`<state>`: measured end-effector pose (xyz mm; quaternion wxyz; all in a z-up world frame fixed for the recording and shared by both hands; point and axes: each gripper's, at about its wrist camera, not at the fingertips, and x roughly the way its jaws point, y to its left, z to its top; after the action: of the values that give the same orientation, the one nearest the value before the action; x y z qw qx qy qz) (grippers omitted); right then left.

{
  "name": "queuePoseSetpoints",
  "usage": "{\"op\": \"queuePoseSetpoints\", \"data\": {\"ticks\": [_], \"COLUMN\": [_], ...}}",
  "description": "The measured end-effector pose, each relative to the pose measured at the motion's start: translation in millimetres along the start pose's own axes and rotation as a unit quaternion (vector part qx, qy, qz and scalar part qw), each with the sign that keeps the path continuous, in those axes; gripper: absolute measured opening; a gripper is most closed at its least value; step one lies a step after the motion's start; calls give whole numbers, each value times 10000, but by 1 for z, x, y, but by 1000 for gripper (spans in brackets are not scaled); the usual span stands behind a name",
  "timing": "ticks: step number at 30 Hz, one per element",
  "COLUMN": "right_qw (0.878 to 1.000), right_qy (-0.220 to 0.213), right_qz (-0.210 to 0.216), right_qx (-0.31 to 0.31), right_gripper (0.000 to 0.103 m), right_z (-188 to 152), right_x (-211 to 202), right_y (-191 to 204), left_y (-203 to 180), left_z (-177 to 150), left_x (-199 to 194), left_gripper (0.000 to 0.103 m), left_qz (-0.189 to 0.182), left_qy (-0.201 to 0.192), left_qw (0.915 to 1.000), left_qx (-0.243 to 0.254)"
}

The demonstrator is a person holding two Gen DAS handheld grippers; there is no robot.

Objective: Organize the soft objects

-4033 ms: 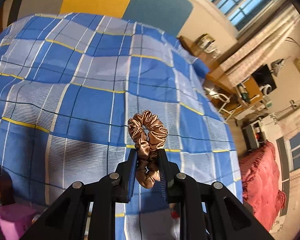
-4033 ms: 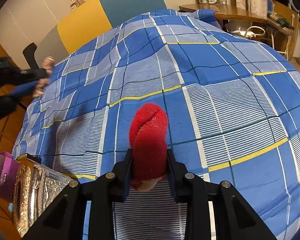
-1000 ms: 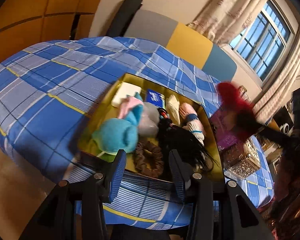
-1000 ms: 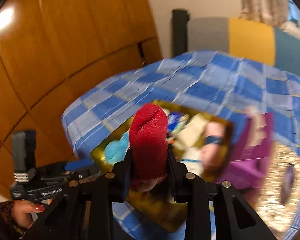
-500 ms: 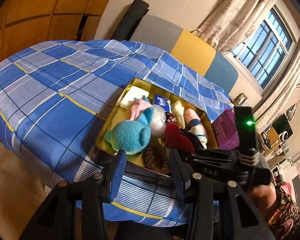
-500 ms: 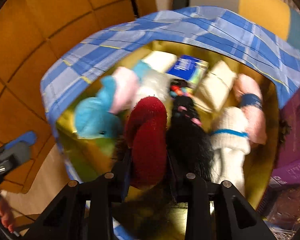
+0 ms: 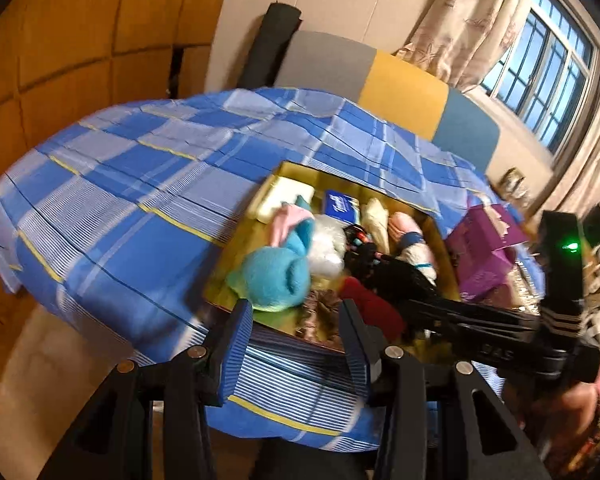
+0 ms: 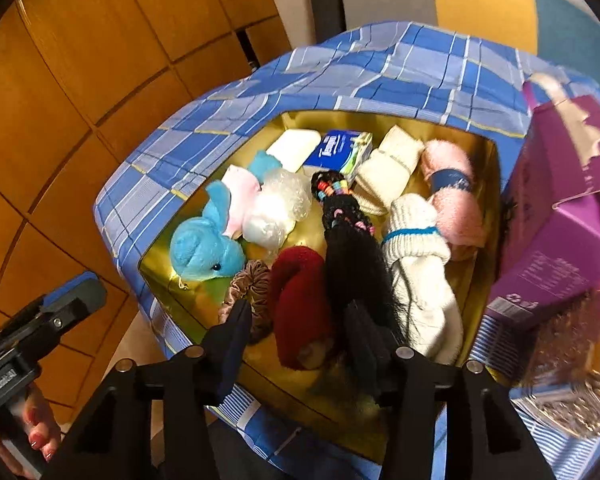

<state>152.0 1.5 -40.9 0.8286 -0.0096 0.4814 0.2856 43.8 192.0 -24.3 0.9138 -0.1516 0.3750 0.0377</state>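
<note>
Red fuzzy rolled sock [image 8: 300, 304] in gold tray [image 8: 476, 280], 6 o'clock: light, squashy; pinch mid-roll. Right gripper [image 8: 300, 330] jaws just spread, released; left gripper [image 7: 296, 334] spread, empty.

One gold tray [image 8: 488, 160], one blue plush [image 8: 204, 242], two scrunchies [image 8: 248, 284].

Orange wood-panelled wall [image 7: 80, 40], grey-yellow-teal headboard [image 7: 404, 80], curtained window [image 7: 540, 60], blue plaid bedspread [image 7: 140, 184]

Right gripper [image 8: 296, 332] fingers just opened, angled down; left gripper [image 7: 296, 340] fingers apart, empty.
</note>
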Motion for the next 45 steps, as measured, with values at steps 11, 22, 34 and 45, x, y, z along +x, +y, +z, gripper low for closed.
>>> {"op": "queuePoseSetpoints", "data": {"ticks": [11, 22, 34, 45], "right_qw": [9931, 9771, 9717, 9621], "right_qy": [-810, -1540, -1585, -1619], "right_qz": [-825, -1463, -1697, -2137], "right_qx": [-215, -109, 434, 495], "right_gripper": [80, 103, 103, 103], "right_z": [0, -7, -19, -26], "right_x": [-50, -93, -108, -111], "right_y": [27, 36, 29, 30], "left_y": [-24, -38, -49, -59], "left_z": [10, 4, 5, 6], "left_x": [-11, -21, -35, -43], "left_gripper": [45, 45, 45, 45], "left_qz": [765, 1430, 1351, 1359], "left_qy": [71, 128, -86, -133], "left_qw": [9960, 9880, 9891, 9884], "left_qx": [463, 565, 583, 669]}}
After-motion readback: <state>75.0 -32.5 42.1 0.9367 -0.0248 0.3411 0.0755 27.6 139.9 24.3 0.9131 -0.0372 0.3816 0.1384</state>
